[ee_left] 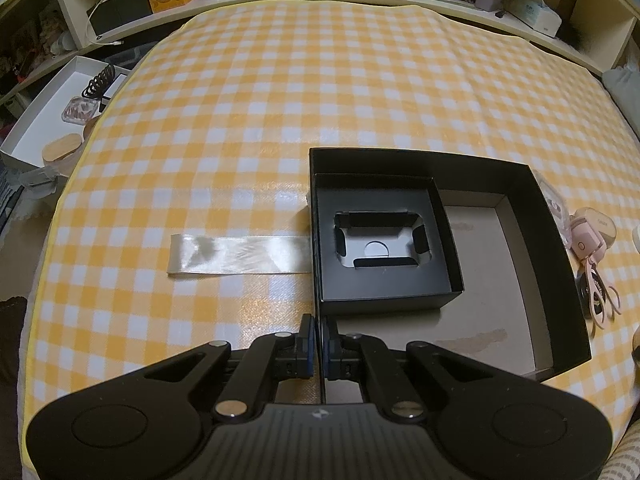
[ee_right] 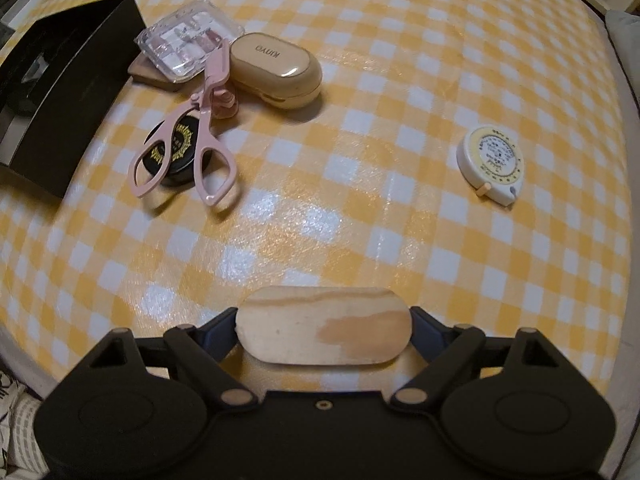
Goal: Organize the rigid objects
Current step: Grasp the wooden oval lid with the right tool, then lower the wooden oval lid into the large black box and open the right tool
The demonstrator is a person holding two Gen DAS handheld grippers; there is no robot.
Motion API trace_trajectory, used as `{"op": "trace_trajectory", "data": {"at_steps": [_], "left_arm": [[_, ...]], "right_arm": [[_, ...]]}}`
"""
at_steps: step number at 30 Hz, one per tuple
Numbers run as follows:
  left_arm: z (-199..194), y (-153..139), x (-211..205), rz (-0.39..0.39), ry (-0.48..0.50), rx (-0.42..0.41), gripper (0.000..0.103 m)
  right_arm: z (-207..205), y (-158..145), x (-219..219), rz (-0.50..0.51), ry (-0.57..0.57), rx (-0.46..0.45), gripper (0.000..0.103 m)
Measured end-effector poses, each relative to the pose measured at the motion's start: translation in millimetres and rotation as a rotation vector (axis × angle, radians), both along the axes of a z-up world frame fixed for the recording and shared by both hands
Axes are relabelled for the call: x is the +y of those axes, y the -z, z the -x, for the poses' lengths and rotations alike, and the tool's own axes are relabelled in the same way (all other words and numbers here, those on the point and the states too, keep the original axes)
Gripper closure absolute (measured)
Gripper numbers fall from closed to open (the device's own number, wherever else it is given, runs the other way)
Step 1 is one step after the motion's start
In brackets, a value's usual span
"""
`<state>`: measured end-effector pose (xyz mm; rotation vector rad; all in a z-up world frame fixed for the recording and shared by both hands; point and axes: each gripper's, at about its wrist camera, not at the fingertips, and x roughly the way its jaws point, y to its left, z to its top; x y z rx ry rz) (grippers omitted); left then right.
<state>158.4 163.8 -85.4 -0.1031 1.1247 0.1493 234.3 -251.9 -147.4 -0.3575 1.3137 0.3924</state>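
The left hand-held gripper [ee_left: 319, 326] is seen clenched on the near wall of a large black cardboard box [ee_left: 568, 276], in which a smaller black insert tray [ee_left: 444, 240] is set at the far left corner. An oval wooden-lidded container [ee_right: 324, 330] lies between the fingers of the right hand-held gripper [ee_right: 325, 330]; whether it is pressed cannot be told. Pink scissors [ee_right: 200, 136], a beige oval case [ee_right: 280, 68] and a round white tape measure [ee_right: 494, 162] are spread on the yellow-checked tabletop [ee_right: 360, 220].

Both grippers are matte black with round silver rivets. The left gripper [ee_left: 319, 330] has blue-edged fingers [ee_left: 307, 330]. Behind the right gripper [ee_right: 324, 330], its fingers [ee_right: 218, 330] meet dark blue pads.
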Motion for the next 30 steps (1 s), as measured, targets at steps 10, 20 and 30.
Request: {"op": "trace_trajectory", "data": {"at_steps": [10, 20, 30], "left_arm": [[1.0, 0.4, -2.5, -0.013, 0.011, 0.002, 0.099], [1.5, 1.2, -2.2, -0.016, 0.026, -0.008, 0.099], [2.1, 0.0, -3.0, -0.021, 0.042, -0.011, 0.099]], "right_arm": [[-11.5, -68.4, 12.1, -0.205, 0.145, -0.177, 0.014], [-11.7, -122.4, 108.2, -0.456, 0.161, -0.187, 0.014], [-21.7, -109.5, 210.4, -0.397, 0.197, -0.141, 0.014]]}}
